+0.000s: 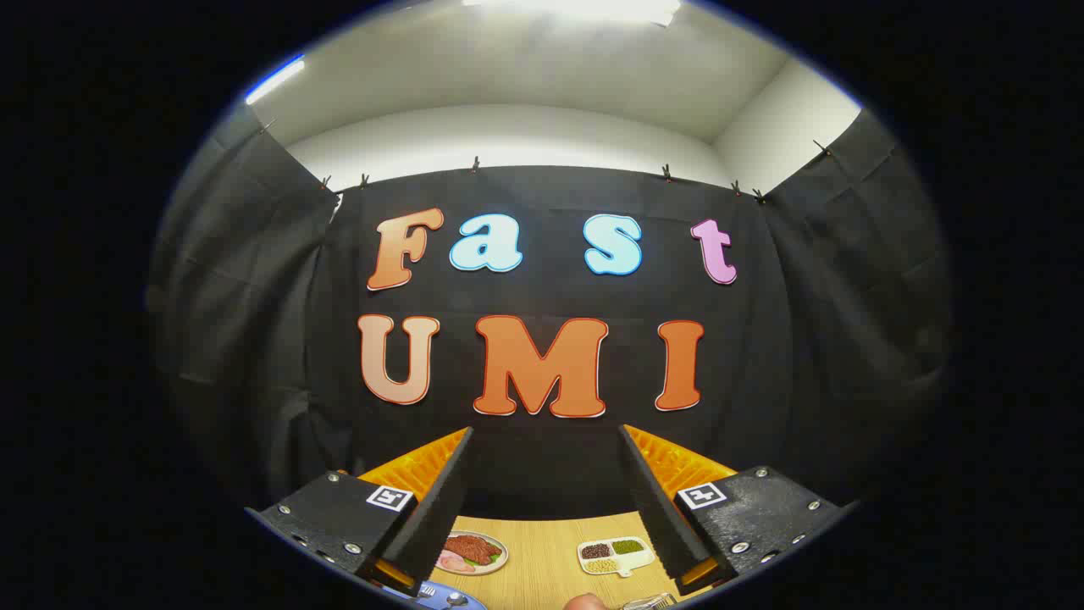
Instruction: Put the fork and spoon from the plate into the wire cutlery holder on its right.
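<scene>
Blue plate [440,596] with the fork [426,590] and spoon [456,600] sits low, between the fingers.
Gripper [546,500] is held high, fingers spread wide, holding nothing — probably ready to come down; the wire holder [648,602] waits right of the plate.

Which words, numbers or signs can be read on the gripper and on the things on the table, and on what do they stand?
Gripper, fingers open with nothing between them: no words, just a square black-and-white marker on each side, a pattern and not text.
Blue plate with fork and spoon: no text seen.
Meat dish and divided tray: no text seen.
Wire cutlery holder: too little visible to tell.
</scene>
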A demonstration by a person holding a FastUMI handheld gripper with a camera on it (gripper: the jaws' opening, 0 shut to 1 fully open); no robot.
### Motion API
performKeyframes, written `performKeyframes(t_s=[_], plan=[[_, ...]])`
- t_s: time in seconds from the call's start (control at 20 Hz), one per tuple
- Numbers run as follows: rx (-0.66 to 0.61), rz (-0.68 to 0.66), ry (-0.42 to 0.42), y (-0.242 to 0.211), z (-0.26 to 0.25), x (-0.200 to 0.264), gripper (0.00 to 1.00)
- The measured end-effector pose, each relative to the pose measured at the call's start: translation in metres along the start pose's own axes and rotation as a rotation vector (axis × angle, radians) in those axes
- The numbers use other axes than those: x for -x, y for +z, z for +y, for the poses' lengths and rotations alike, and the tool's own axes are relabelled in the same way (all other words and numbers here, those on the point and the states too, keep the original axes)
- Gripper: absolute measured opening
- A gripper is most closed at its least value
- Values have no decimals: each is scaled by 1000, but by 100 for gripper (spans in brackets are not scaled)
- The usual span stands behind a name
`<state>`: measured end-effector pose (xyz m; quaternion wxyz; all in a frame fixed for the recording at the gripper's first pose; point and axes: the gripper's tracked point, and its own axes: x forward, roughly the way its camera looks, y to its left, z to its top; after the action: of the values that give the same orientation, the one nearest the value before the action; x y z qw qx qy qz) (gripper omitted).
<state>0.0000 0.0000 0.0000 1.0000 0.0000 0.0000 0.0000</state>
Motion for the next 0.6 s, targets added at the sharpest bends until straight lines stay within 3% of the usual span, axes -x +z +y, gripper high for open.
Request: performKeyframes(t_s=[0.6], plan=[[9,-6,-22,3,-12,-4,97]])
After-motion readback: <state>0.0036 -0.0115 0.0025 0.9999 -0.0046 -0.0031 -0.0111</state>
